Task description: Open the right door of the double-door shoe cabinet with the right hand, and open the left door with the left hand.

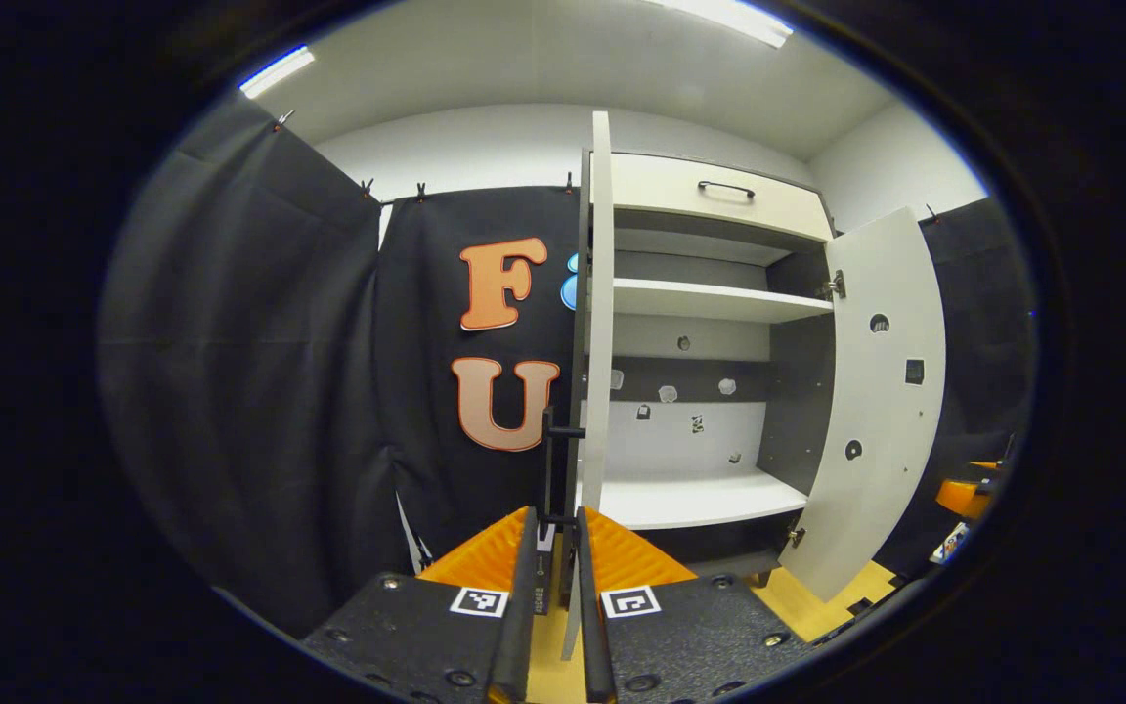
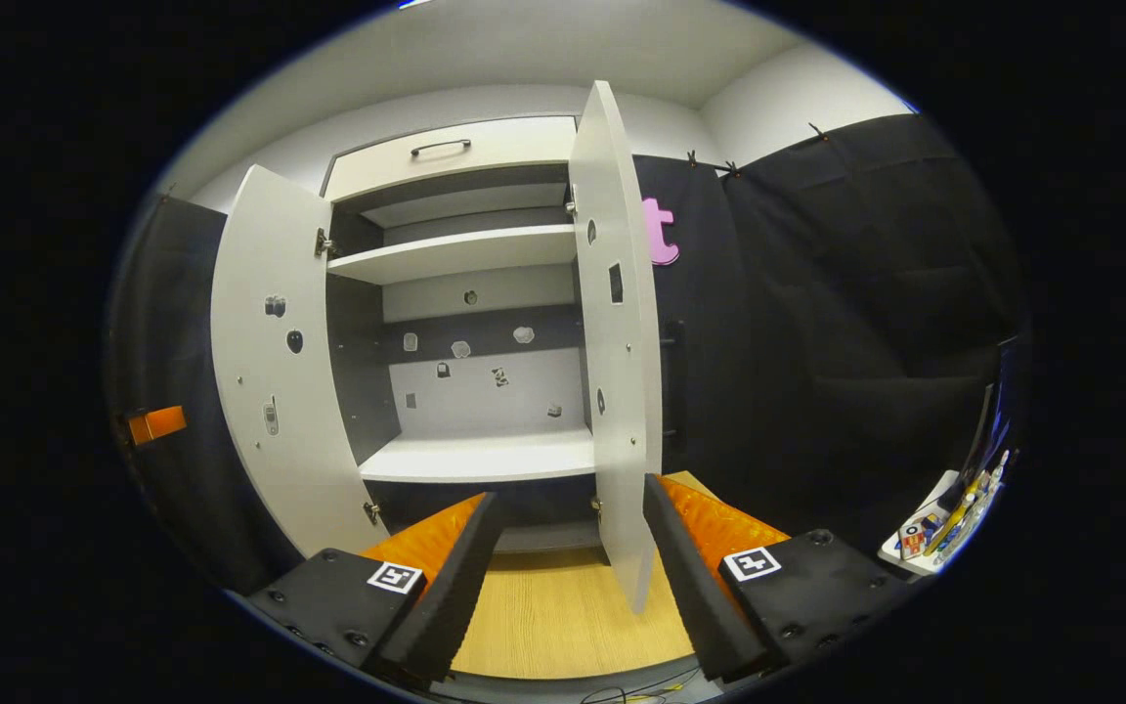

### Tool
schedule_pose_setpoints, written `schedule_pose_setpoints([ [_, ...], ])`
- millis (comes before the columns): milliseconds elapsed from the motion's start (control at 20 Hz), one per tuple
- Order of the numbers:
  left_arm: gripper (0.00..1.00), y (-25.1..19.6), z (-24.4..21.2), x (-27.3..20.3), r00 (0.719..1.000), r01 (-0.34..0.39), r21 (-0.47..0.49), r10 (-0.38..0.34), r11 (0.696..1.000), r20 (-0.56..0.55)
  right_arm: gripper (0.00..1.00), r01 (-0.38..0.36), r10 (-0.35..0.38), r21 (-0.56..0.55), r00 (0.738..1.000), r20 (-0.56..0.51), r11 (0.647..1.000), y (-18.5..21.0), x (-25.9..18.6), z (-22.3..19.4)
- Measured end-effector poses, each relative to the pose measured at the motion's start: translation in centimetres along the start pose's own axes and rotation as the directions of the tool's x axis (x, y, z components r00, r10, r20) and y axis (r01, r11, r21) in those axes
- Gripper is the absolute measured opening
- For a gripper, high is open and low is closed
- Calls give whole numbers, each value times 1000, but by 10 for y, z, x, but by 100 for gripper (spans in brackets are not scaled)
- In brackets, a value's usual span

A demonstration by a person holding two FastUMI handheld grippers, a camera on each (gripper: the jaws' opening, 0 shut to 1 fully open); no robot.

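The shoe cabinet [image 1: 710, 499] stands with both doors swung out. In the left gripper view the left door [image 1: 600, 323] is edge-on, straight ahead. Its black handle [image 1: 549, 460] runs down between my left gripper's [image 1: 555, 518] fingers, which are shut on it. The right door [image 1: 881, 391] hangs open farther right. In the right gripper view the right door [image 2: 617, 342] is edge-on, with its handle [image 2: 672, 381] on the far side. My right gripper [image 2: 568, 489] is open; the door's lower corner sits between its fingers, close to the right finger [image 2: 680, 548]. The left door [image 2: 270, 372] stands open at left.
White shelves [image 2: 455, 254] inside the cabinet are bare. A drawer with a dark handle [image 2: 441, 147] tops it. The floor is light wood [image 2: 553, 616]. Black cloth walls flank both sides. A small tray of colourful items [image 2: 944, 523] sits low on the right.
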State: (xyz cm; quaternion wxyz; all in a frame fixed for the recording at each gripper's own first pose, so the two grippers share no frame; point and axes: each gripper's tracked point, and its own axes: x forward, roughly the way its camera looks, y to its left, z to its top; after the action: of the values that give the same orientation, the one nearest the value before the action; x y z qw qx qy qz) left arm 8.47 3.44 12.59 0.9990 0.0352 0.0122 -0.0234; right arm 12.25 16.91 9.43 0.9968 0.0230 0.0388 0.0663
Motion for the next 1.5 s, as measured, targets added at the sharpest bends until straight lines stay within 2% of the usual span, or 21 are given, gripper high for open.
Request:
schedule_pose_setpoints([
  [100, 25, -10, 11, -6, 999, 9, 5, -9, 1000, 31, 97, 3, -3, -13, 1000, 13, 1000, -3, -8, 7],
  [250, 30, -18, 11, -16, 1000, 15, 13, -15, 1000, 20, 96, 5, -4, -16, 999, 33, 1000, -6, -17, 18],
  [350, 41, -26, 12, -24, 999, 35, 13, -35, 999, 16, 96, 10, -9, -25, 999, 46, 1000, -10, -24, 25],
  [400, 49, -26, 13, -27, 999, 35, 11, -35, 999, 17, 96, 13, -12, -32, 998, 55, 999, -12, -27, 28],
  [550, 58, -23, 11, -36, 1000, 24, 0, -24, 1000, 11, 96, 16, -12, -48, 997, 83, 999, -11, -33, 39],
  [600, 65, -20, 10, -39, 1000, 18, -1, -18, 1000, 8, 96, 12, -7, -47, 996, 88, 999, -9, -36, 41],
  [650, 68, -18, 11, -41, 1000, 11, 1, -11, 1000, 6, 89, 7, -3, -46, 996, 92, 999, -7, -38, 42],
  [900, 85, -10, 12, -49, 1000, -13, 13, 13, 1000, 12, 89, 1, 4, -55, 996, 85, 998, -4, -43, 38],
  [1100, 88, -11, 15, -53, 1000, -15, 11, 14, 1000, 18, 89, -2, 6, -56, 997, 78, 998, -3, -47, 34],
  [1200, 95, -14, 16, -53, 1000, -15, 15, 15, 1000, 23, 89, -2, 6, -57, 997, 72, 998, -4, -48, 32],
  [1250, 95, -15, 16, -53, 1000, -15, 16, 15, 1000, 24, 89, 0, 4, -56, 998, 69, 998, -4, -47, 31],
  [1300, 95, -16, 16, -53, 1000, -14, 14, 14, 1000, 24, 97, 0, 4, -56, 998, 68, 998, -5, -48, 30],
  [1500, 94, -15, 19, -56, 999, -26, 7, 26, 1000, 33, 96, 4, 0, -56, 998, 67, 998, -8, -49, 30],
])
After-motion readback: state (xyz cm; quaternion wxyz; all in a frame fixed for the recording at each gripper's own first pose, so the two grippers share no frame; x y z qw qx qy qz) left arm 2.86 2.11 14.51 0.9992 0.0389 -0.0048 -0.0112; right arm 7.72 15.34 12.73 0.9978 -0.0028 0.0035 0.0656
